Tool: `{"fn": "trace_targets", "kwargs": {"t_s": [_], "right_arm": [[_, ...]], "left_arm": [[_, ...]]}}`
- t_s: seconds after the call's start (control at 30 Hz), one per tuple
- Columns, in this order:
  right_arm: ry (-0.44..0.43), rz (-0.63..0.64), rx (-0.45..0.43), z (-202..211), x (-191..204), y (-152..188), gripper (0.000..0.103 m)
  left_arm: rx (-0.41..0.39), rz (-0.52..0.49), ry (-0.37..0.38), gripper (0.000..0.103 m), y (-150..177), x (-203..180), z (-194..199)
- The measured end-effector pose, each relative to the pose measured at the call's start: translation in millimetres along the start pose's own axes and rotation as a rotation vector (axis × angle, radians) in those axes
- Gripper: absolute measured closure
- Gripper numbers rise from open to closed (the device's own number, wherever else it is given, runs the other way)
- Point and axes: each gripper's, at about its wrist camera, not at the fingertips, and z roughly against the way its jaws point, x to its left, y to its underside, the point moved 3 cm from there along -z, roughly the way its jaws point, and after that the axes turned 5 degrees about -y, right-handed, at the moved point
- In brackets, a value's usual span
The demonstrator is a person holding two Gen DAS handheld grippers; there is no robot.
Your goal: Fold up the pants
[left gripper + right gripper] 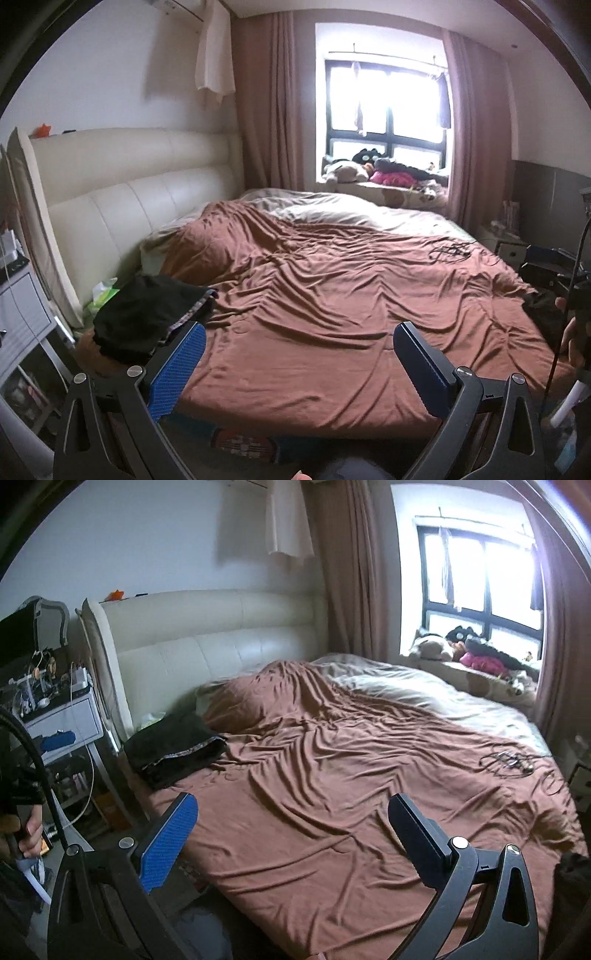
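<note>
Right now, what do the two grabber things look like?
Both look alike. The left gripper and the right gripper each have two flat fingers with bumpy blue pads on curved black arms with cut-out holes and silver round bolts. A thin black cable hangs by the right one.

Left claw (299,354) agape, empty, level. Right claw (291,830) likewise spread wide, gripping nothing.
</note>
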Motion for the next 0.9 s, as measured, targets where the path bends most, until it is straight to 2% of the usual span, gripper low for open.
{"fn": "trace_targets", "kwargs": {"t_s": [0.43, 0.63, 0.9], "right_arm": [[0.06, -0.043, -0.036, 70.8, 21.8, 44.9, 0.0], [0.077, -0.07, -0.037, 90.1, 38.4, 73.3, 0.0], [0.144, -0.128, -0.036, 99.1, 49.3, 114.6, 0.0]], "left_arm": [[-0.021, -0.008, 0.046, 0.001, 29.7, -39.7, 51.6], [-0.037, -0.005, 0.055, 0.001, 47.4, -49.5, 66.7], [-0.052, 0.006, 0.067, 0.001, 81.4, -59.0, 74.1]]}}
